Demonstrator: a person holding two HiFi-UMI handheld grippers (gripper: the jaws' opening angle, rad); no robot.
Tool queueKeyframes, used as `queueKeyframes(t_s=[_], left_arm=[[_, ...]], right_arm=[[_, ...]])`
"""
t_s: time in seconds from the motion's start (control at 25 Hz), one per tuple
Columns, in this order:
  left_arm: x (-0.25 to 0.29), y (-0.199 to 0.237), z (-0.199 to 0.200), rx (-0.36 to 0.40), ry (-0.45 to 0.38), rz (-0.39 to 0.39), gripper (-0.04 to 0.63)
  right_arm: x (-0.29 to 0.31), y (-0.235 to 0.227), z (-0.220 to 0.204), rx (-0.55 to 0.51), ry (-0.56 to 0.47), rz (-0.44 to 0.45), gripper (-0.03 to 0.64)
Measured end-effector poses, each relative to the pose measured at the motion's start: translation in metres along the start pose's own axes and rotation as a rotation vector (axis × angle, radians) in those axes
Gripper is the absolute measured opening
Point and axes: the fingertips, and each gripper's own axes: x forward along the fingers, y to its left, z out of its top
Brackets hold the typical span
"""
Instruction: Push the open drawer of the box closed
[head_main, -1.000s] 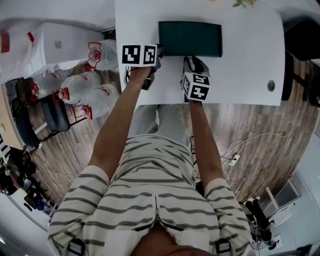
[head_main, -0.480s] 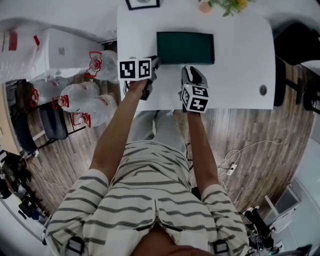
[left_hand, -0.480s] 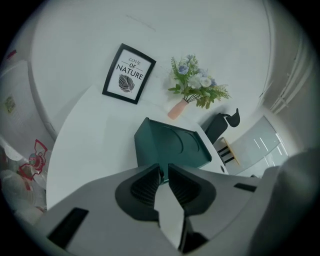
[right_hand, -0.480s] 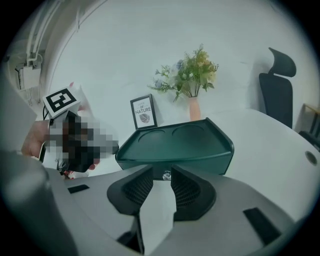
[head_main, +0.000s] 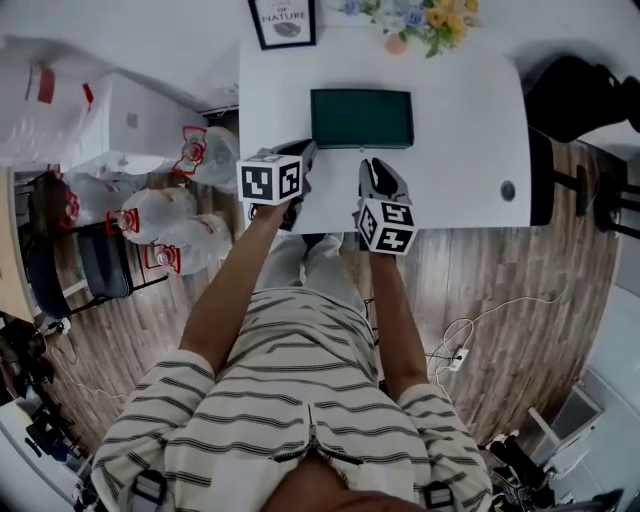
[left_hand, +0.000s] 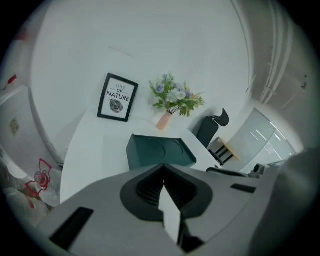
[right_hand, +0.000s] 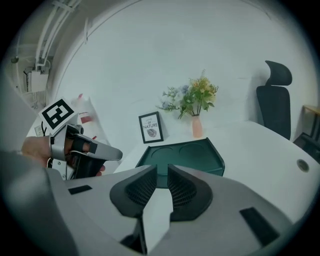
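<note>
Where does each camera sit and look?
Head view: on the person's head, looking steeply down at the white table; striped shirt, arms, left gripper, right gripper show.
Left gripper view: on that gripper, along its shut jaws toward the dark green rectangular box.
Right gripper view: on that gripper; its empty jaws, just closing, face the box; left hand shows.
All three share the box.

Box: dark green, low and rectangular, with a raised rim round the top and two shallow round recesses side by side in it. Lies flat on the white counter, long side across the frame, at upper centre of the head view and near the middle of both gripper views. Near long face reads flat, drawer flush with the body
</note>
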Motion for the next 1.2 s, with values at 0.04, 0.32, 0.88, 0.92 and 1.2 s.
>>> queueKeyframes(t_s=[0.04,0.32,0.88,0.92,1.2], left_arm=[[-0.005,-0.003,0.003,0.02,-0.016,0.004,0.002],[-0.043,-0.034,0.018,0.175,-0.122,-0.006,0.002],[-0.103,-0.073,0.04,0.302,-0.306,-0.045,0.0],[-0.106,-0.074,0.04,0.307,-0.311,-0.051,0.0],[-0.124,-0.086,0.042,0.361,-0.365,-0.078,0.0]], right_arm=[[-0.004,0.003,0.003,0.0,-0.009,0.003,0.052],[-0.032,0.022,0.02,-0.014,-0.067,0.013,0.0],[-0.083,0.05,0.063,-0.02,-0.168,0.029,0.002],[-0.085,0.052,0.065,-0.02,-0.176,0.029,0.002],[-0.102,0.062,0.079,-0.031,-0.227,0.027,0.0]])
